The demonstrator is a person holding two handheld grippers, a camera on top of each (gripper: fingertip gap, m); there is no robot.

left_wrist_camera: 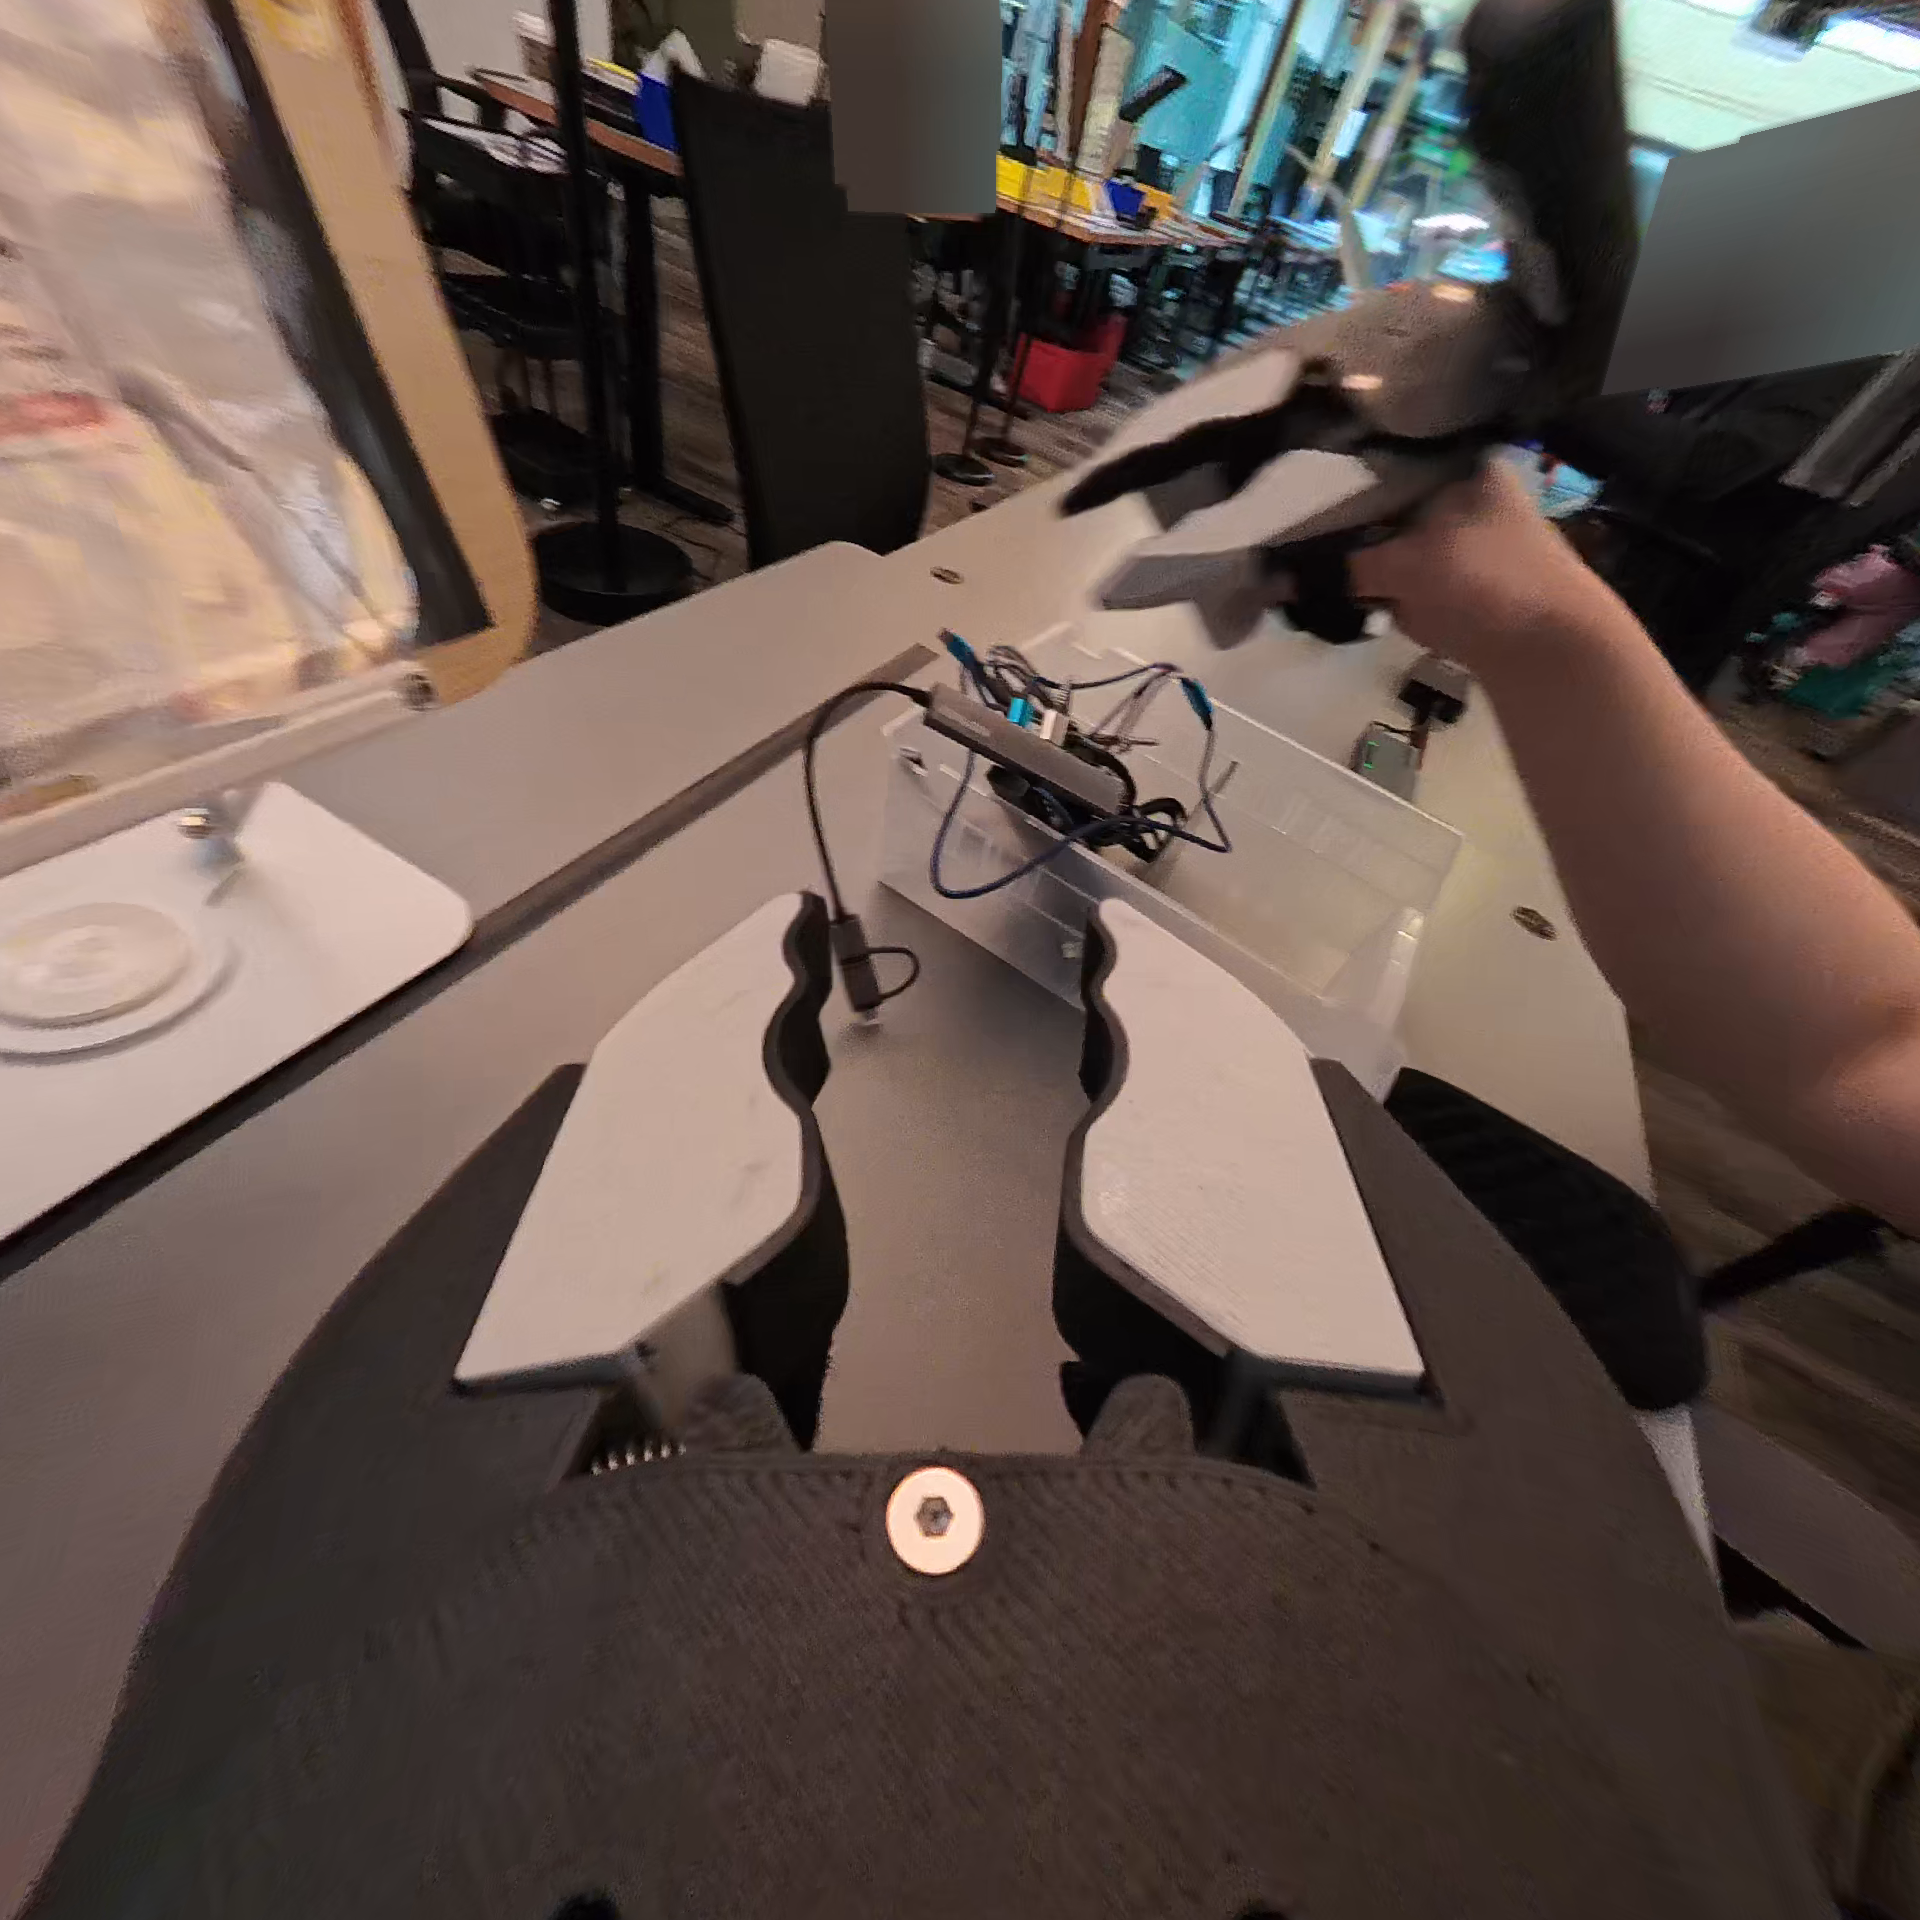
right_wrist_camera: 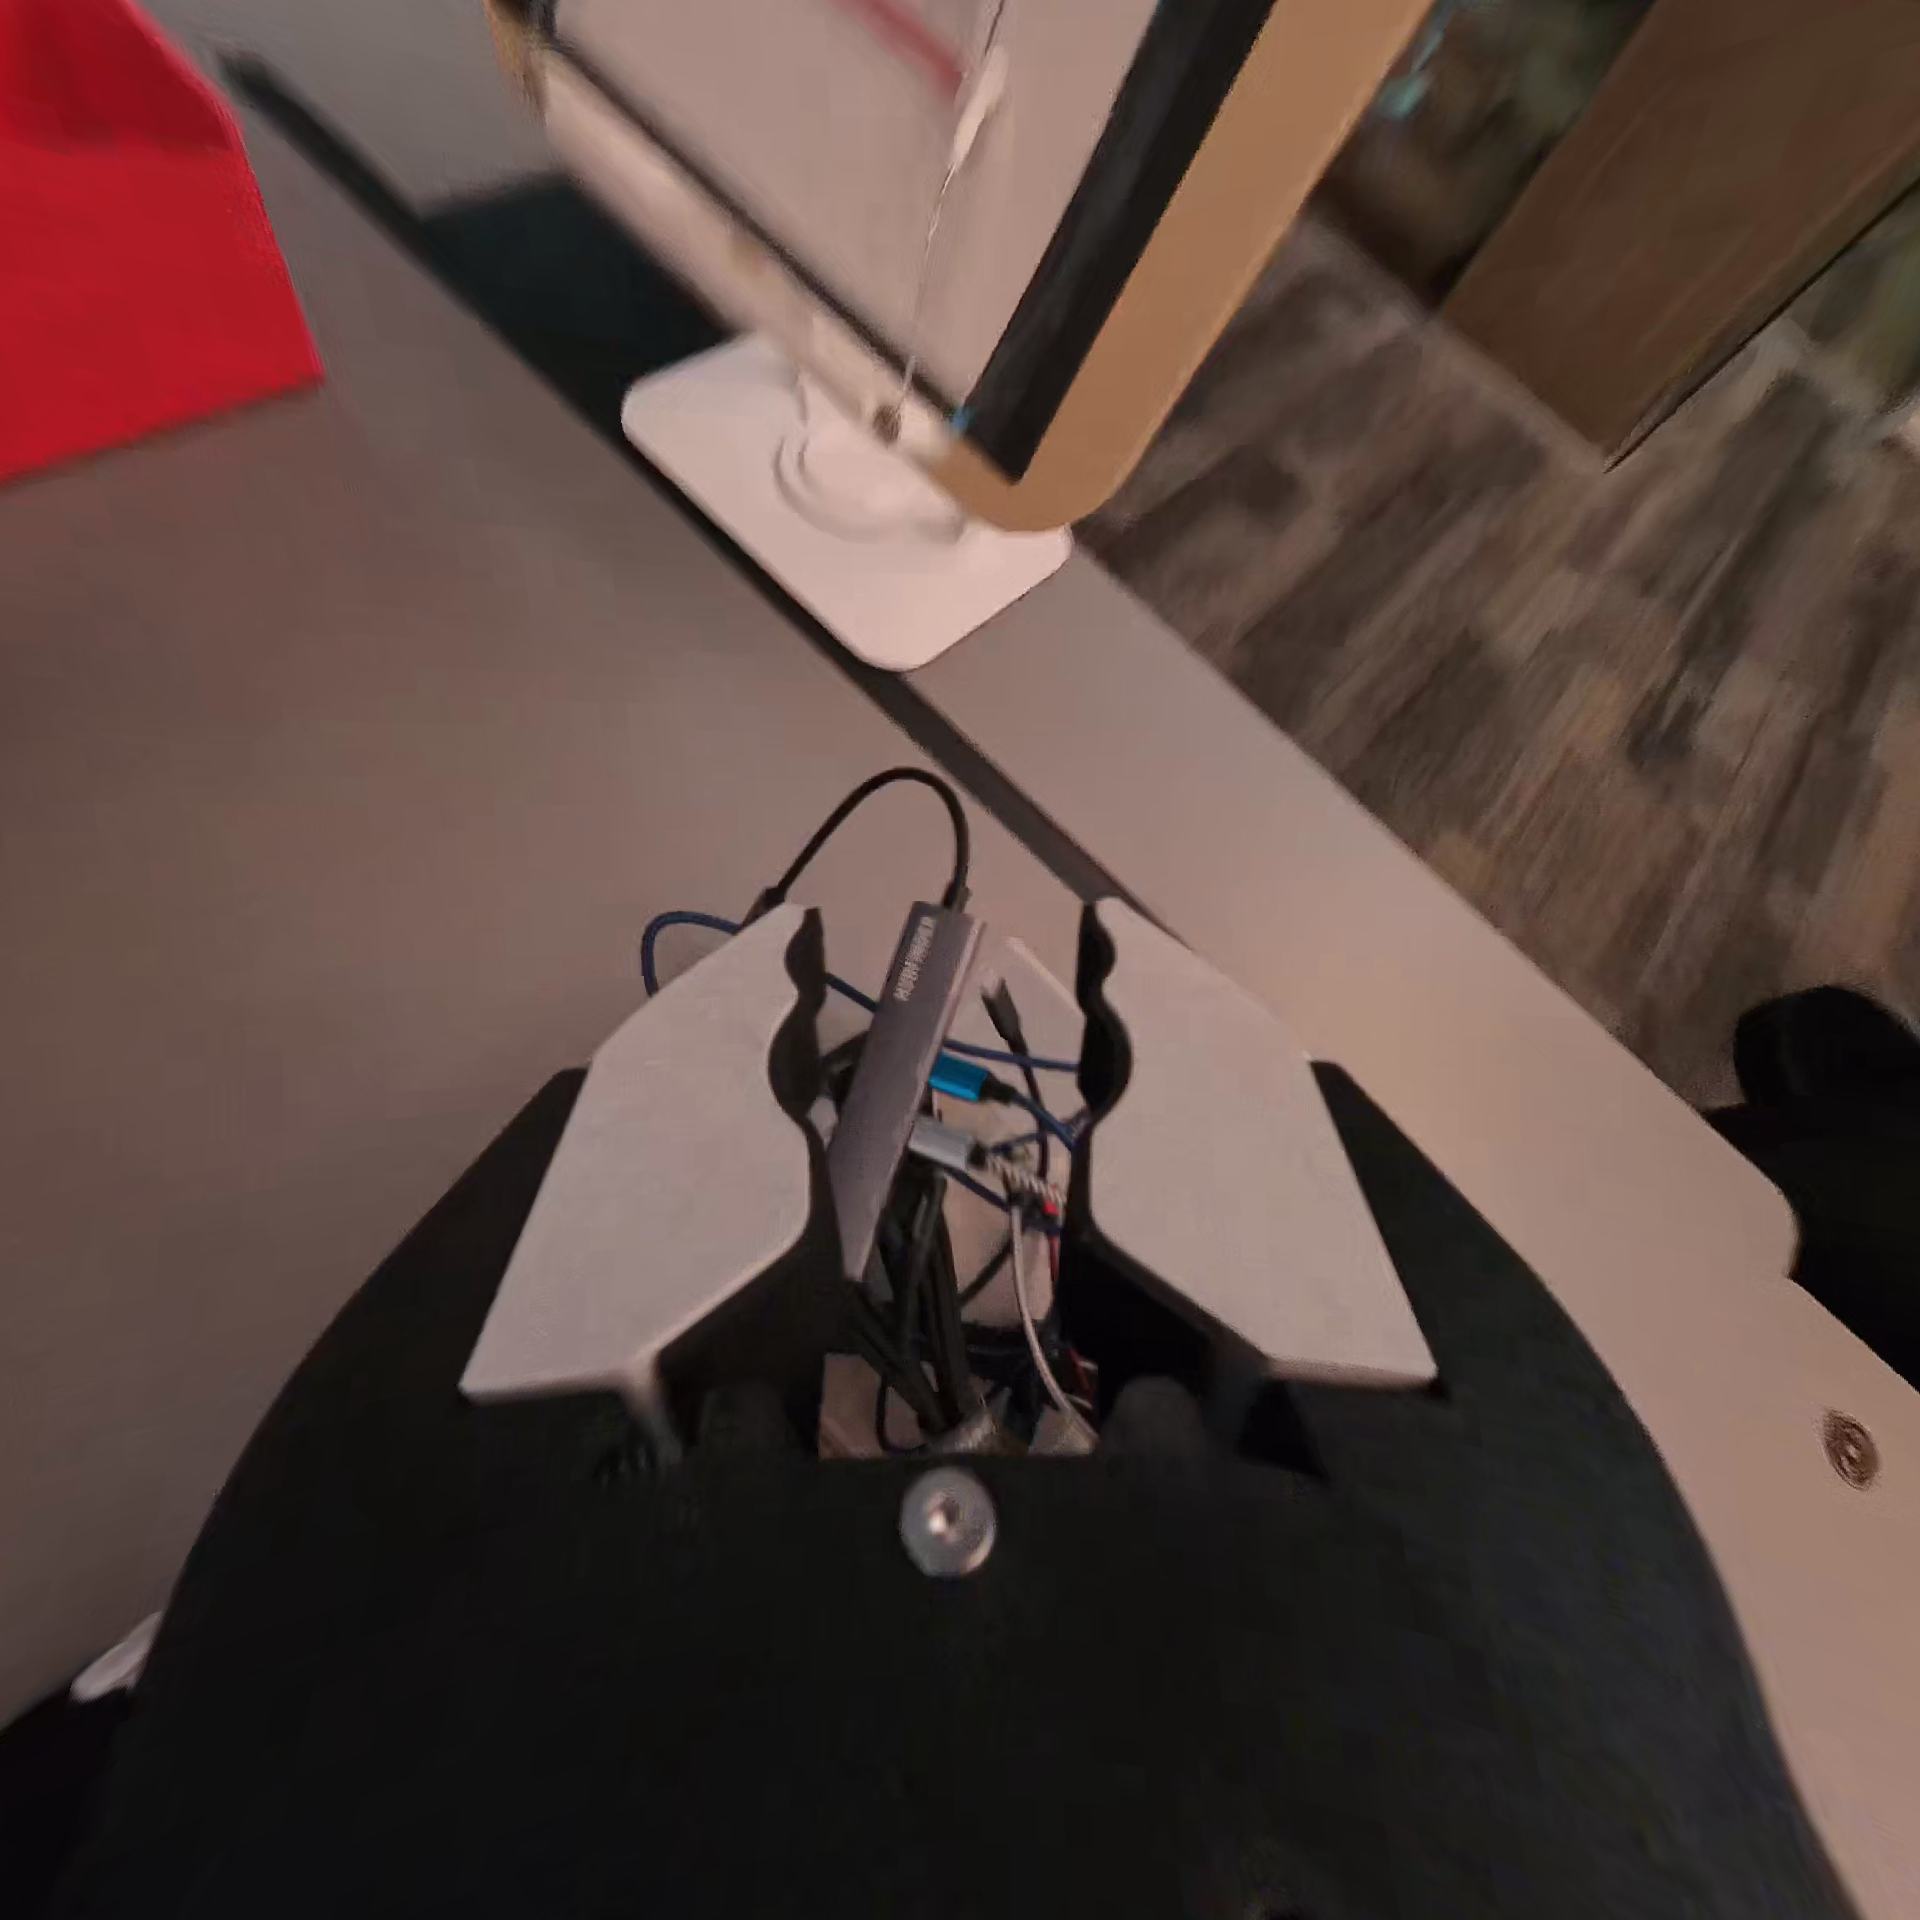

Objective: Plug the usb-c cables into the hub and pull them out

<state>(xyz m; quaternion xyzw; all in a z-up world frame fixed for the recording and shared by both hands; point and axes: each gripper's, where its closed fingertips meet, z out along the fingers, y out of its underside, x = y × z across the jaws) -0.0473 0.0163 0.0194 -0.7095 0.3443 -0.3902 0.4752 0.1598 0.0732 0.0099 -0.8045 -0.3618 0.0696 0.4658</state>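
Hovering above the grey table, the left tool sits in the lower centre of its frame with both jaws spread and nothing between them. Just past its left fingertip lies the black plug end of the hub's own lead, which curves up the frame to the hub.

The hub rests on a tangle of blue and black cables inside a clear plastic tray, centre of the left wrist view. Several plugs appear seated along one long side, so the current step is probably pulling them out. The tray likely serves to corral the loose cables.

In the right wrist view, the right tool hangs directly over the hub, jaws spread wide and gripping nothing. That high position probably suits lining up on a plug.

The hub is a slim grey bar; its long axis runs up the frame, leaning slightly right, with the lead leaving its upper end. A blue plug sticks out sideways toward the right.
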